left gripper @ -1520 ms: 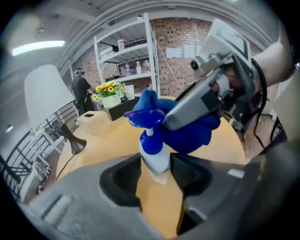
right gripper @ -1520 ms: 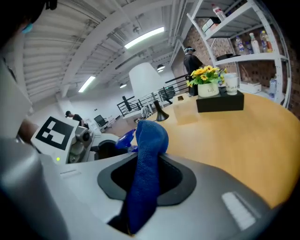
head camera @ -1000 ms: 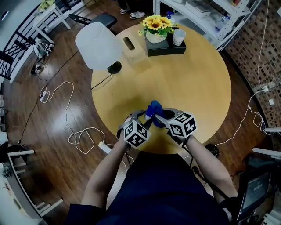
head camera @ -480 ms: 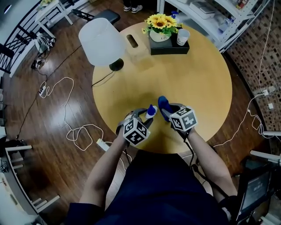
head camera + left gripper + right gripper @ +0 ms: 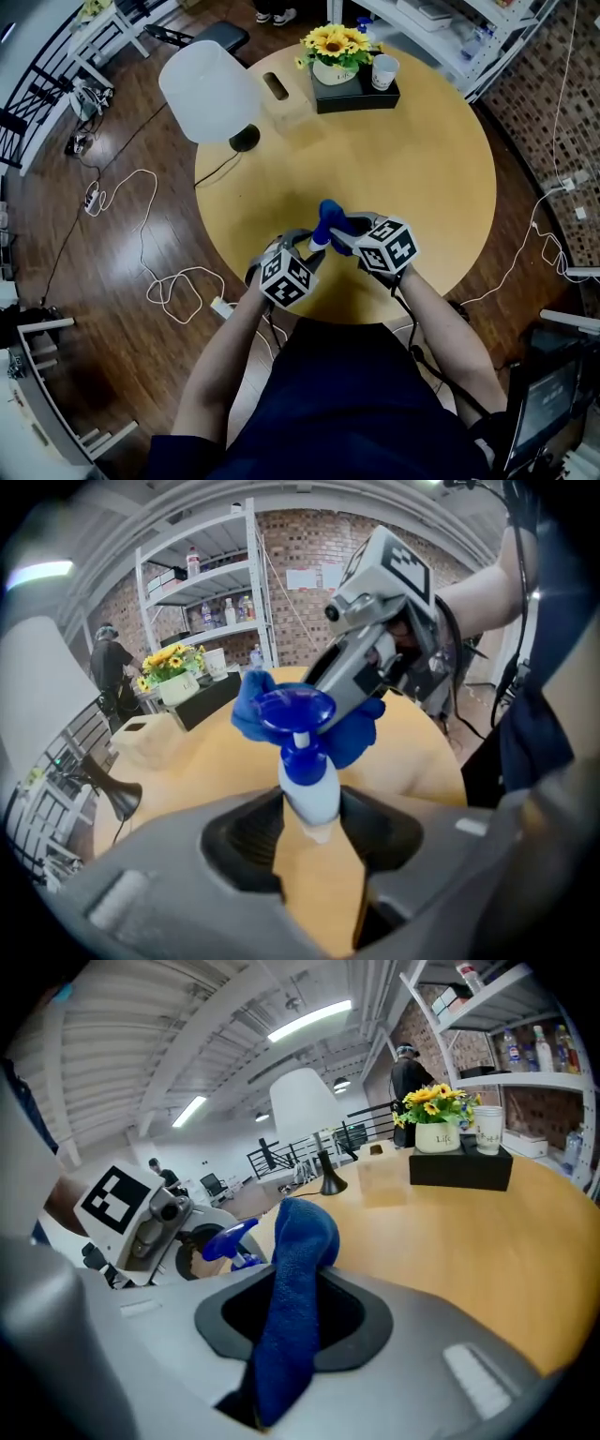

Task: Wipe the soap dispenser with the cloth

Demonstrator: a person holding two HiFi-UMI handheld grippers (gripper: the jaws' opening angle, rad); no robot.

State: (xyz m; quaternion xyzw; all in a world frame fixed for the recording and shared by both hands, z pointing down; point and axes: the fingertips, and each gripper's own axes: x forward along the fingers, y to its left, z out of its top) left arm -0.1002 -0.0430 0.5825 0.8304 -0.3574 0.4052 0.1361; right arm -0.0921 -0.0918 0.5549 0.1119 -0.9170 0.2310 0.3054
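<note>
Left gripper (image 5: 314, 834): jaws part closed, pads clamped on the lower white body of the dispenser (image 5: 309, 785), held over the near part of the table (image 5: 422, 169); cannot tell whether its base clears the wood. Right gripper (image 5: 295, 1321): jaws narrowed onto a fold of the cloth (image 5: 298, 1241), with a rounded wad standing out past the tips and a tail hanging back. In the left gripper view the wad sits against the far side of the blue pump head, touching or just behind it. Risks, as judged. (1) The grip is low on the bottle and the wiping load is high, so a sideways push could lever the bottle round in the pads or slide it out. (2) A push down on the pump head could squirt soap into the cloth. (3) The cloth is pinched by one fold only, so drag on the plastic may pull it free. Long axis of the dispenser: from the left jaws up to the pump, roughly upright, top leaning away from the person toward the lamp (image 5: 208, 94) and flowers (image 5: 333, 45) on the far side. The spout points across toward the right gripper.
</note>
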